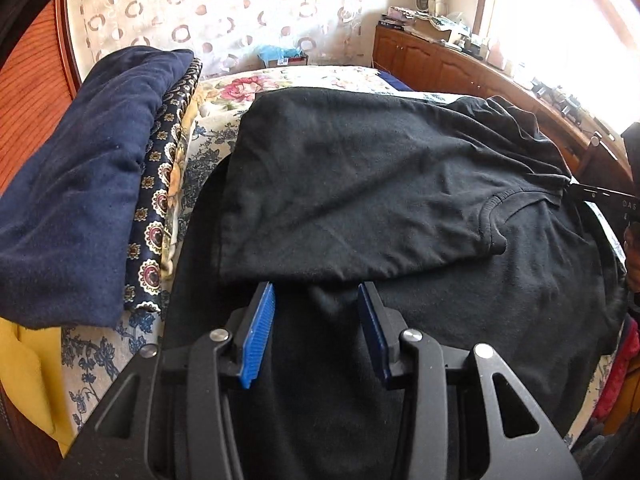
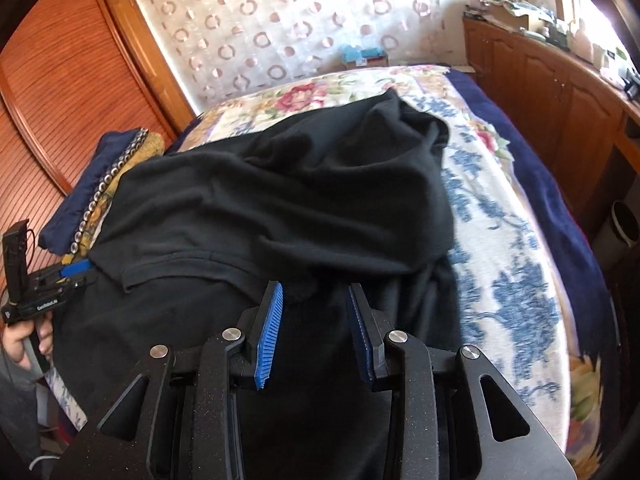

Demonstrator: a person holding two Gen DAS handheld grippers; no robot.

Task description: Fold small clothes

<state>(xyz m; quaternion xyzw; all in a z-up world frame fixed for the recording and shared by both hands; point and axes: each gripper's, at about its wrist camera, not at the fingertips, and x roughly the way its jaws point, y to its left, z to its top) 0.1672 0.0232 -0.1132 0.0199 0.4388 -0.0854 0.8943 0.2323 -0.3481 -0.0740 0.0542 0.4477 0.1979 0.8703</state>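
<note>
left gripper (image 1: 317, 294): blue pads spread, gap between them, hovering over the near folded edge of the black t-shirt (image 1: 360, 184); nothing pinched. right gripper (image 2: 316, 294): jaws likewise apart over a bunched fold of the same shirt; whether cloth brushes a pad is hard to tell, probably not clamped. shirt lies partly folded on the floral bedspread (image 2: 500, 216), collar showing. folded stack just beside it on the left: navy garment (image 1: 80, 184) topmost, patterned fabric (image 1: 160, 200) under it. wooden cabinets (image 2: 540, 92) along the right of the bed.
</note>
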